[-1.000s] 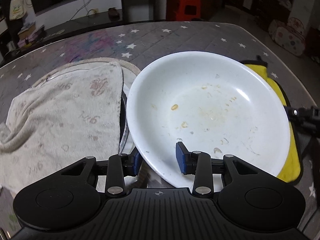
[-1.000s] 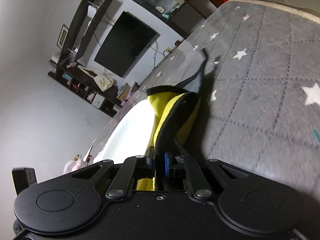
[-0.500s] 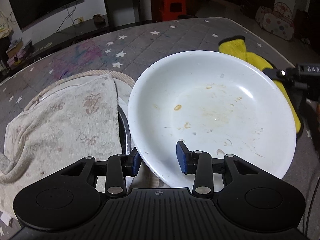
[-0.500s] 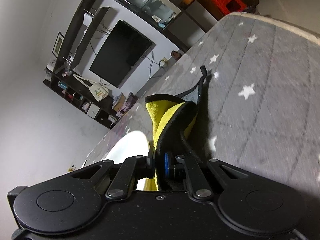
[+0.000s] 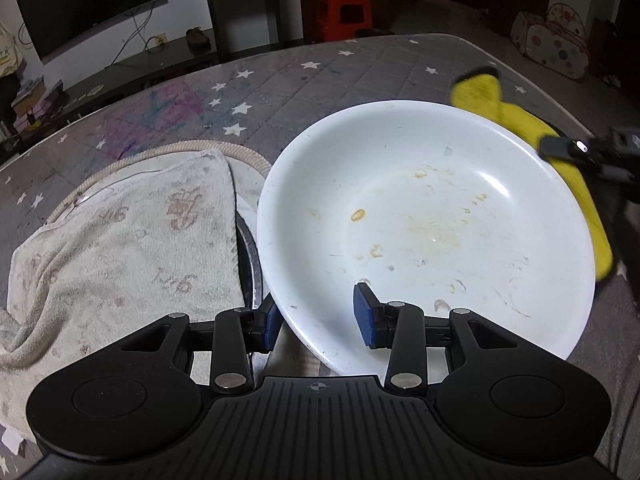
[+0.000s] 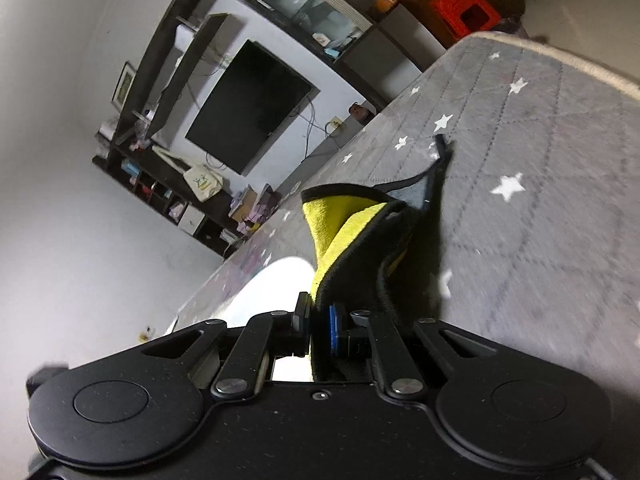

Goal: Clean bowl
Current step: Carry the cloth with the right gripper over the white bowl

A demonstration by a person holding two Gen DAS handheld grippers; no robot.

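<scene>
Down at six o'clock in my left wrist view, the left gripper (image 5: 316, 320) straddles the near rim of the white bowl (image 5: 424, 232), one pad inside, one outside, clamping it above the star-patterned bed (image 5: 280, 92). At two o'clock my right gripper (image 6: 318, 322) is clenched on the yellow cloth (image 6: 340, 224), just beside the far rim. I'd keep the rim pinched firm and sweep the cloth across the brown stains (image 5: 358, 214), pressing lightly so the bowl doesn't tip.
</scene>
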